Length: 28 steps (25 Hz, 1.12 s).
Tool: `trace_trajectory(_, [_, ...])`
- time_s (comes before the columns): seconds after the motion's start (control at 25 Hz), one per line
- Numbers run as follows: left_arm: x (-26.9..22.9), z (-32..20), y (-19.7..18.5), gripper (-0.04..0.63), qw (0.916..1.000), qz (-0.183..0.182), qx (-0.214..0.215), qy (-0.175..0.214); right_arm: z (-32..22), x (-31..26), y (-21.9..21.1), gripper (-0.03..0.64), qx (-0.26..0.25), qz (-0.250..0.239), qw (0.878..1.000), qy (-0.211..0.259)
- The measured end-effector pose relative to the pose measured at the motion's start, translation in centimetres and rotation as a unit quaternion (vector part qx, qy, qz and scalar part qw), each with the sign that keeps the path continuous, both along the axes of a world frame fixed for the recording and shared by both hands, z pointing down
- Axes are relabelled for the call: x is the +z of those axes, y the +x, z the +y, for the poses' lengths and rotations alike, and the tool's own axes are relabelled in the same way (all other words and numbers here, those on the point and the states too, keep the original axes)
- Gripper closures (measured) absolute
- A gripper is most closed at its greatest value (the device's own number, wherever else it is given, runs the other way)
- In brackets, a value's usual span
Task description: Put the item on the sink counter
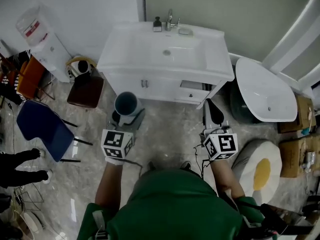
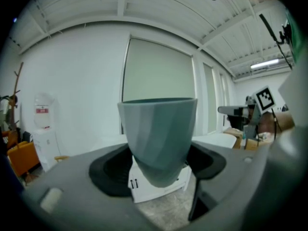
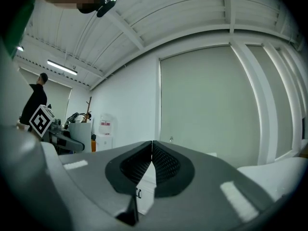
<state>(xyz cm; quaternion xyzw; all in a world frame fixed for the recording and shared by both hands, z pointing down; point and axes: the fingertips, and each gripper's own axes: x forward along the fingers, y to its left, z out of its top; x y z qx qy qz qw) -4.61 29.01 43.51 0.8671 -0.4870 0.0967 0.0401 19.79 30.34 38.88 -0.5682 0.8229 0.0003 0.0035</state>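
A grey-blue faceted cup (image 1: 126, 103) (image 2: 159, 136) sits upright between the jaws of my left gripper (image 1: 125, 111) (image 2: 159, 170), which is shut on its lower part. I hold it above the floor, just in front of the white sink cabinet. The sink counter (image 1: 130, 54) with its basin lies beyond the cup. My right gripper (image 1: 212, 111) (image 3: 152, 150) hangs at the cabinet's right front corner, its jaws shut together with nothing between them.
A faucet (image 1: 170, 20), a soap bottle (image 1: 157, 24) and a small dish (image 1: 185, 31) stand at the counter's back edge. A white bathtub (image 1: 262, 91) lies to the right. At left are a brown stool (image 1: 86, 90), a blue chair (image 1: 44, 129) and a water dispenser (image 1: 42, 41).
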Motion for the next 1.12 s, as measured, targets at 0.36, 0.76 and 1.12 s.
trace_trajectory(0.36, [2.2,-1.2,-7.6,0.250,0.9999,-0.002,-0.012,-0.006,-0.7,0.9,-6.7,0.615,0.000,0.022,1.000,-0.011])
trace_trajectory(0.76, [3.6,-7.1,-8.9,0.250,0.9988,-0.029,-0.035,-0.018,-10.4,2.9,-8.6,0.615,-0.034,0.000,0.999,-0.022])
trace_trajectory(1.12, [3.3,-17.3,-8.8,0.250,0.9952,-0.032,-0.084,-0.039,-23.1,2.7,-9.3,0.615,-0.091,-0.022,0.995,-0.024])
